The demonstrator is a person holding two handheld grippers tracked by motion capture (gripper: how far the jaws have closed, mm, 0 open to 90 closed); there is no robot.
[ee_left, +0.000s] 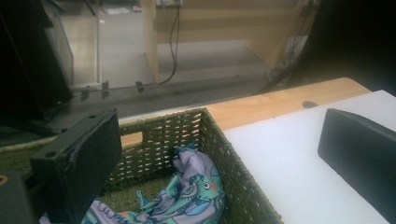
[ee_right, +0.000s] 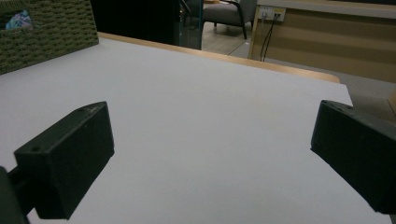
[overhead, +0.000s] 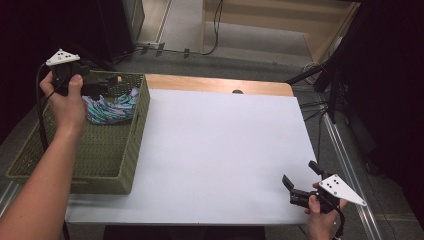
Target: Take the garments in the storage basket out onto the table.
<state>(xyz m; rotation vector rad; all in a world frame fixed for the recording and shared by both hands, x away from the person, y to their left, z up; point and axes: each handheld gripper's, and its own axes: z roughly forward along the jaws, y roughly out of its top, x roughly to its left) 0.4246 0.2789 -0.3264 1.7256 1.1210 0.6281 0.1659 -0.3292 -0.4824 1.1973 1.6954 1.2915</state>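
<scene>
— Why is the left hand-held gripper (overhead: 102,85) held over the green woven basket (overhead: 131,150)?

— Its jaws are spread and empty, poised above the crumpled teal-and-lilac patterned cloth (overhead: 111,107) lying inside.

— And the right hand-held gripper (overhead: 301,181)?

— Parked with jaws apart, nothing held, low over the white worktop (overhead: 215,150), probably kept clear.

The scene is dim, and the corners of the high view fall almost to black. The white table top (overhead: 215,150) is the brightest area, evenly lit from above, with no strong glare. Soft shadows lie under the basket (overhead: 127,165) rim. In both gripper views the near black jaws are out of focus and lose detail. All pictures look a little soft and grainy.
</scene>
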